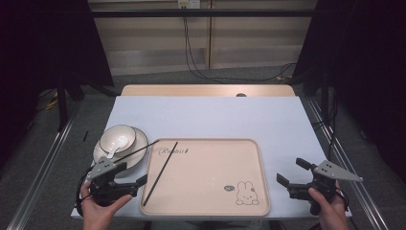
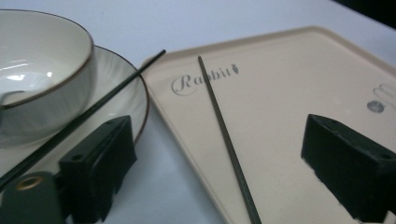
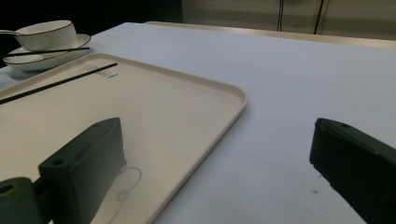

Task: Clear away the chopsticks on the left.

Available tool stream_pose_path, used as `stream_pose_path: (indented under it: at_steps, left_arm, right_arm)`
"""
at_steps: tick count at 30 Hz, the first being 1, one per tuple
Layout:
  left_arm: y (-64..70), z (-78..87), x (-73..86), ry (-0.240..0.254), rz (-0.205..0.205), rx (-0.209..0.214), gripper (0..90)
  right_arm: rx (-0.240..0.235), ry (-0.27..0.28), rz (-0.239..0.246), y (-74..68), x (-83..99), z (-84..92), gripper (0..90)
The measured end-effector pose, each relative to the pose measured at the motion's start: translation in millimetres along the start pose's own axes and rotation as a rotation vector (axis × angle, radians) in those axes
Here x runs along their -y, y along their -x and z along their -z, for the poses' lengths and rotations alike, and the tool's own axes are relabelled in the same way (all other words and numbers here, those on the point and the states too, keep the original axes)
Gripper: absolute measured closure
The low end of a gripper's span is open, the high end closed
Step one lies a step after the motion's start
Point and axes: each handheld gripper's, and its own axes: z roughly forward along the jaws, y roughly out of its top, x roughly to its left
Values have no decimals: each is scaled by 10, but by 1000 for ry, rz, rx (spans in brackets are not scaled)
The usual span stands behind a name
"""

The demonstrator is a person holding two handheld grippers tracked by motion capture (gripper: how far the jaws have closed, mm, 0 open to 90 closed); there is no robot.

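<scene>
Near edge of the tabletop: left gripper (image 1: 125,178) and right gripper (image 1: 294,174), both with jaws spread, grasping nothing. Between them, beige tray (image 1: 210,201). One chopstick (image 1: 161,171) lies along the tray's left side; a second (image 2: 88,114) rests across the plate (image 1: 139,152) under the bowl (image 1: 117,138), left edge. Likely light, stiff, slick, prone to roll; pinch mid-length.

Between the left gripper's (image 2: 224,163) matt black plastic-looking jaws lies a thin, dull dark chopstick (image 2: 226,140) on a smooth, satin beige tray (image 2: 280,84) that looks like plastic. Beyond the left jaw, a glossy glazed bowl (image 2: 42,70) and plate (image 2: 121,88), both seemingly ceramic, catch highlights. Under the right gripper's (image 3: 219,163) jaws the table cover (image 3: 289,93) is matt and pale.
</scene>
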Motion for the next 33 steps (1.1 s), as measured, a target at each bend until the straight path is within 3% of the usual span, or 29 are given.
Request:
stream_pose_path:
  at_steps: [6, 8, 13, 15, 18, 22, 24, 27, 31, 33]
  left_arm:
    - [-123, 177, -30, 24, -57, 72, 39]
    - [-180, 222, -31, 25, -46, 76, 38]
    - [-339, 331, -10, 14, -65, 75, 34]
    - [-420, 371, 2, 3, -74, 128, 69]
    - [-522, 394, 2, -2, -64, 109, 57]
    - [-664, 410, -23, -19, -82, 103, 63]
    - [-735, 421, -40, -30, -89, 118, 64]
    - [-827, 430, -60, -36, -97, 104, 70]
    - [-976, 403, -68, -86, -111, 127, 79]
    - [-1012, 396, -69, -92, -113, 117, 79]
  right_arm:
    - [4, -2, 4, 7, 3, 2, 30]
    - [5, -2, 4, 4, 3, 1, 30]
    - [6, -3, 4, 3, 3, 0, 30]
    - [6, -3, 3, 5, 3, 0, 30]
    - [8, -3, 3, 4, 2, 0, 30]
    - [9, -2, 3, 4, 2, 3, 30]
    - [8, -3, 2, 7, 3, 3, 30]
    - [8, -3, 2, 6, 2, 1, 30]
    - [9, -3, 4, 4, 3, 0, 30]
    - [9, -4, 2, 5, 4, 2, 30]
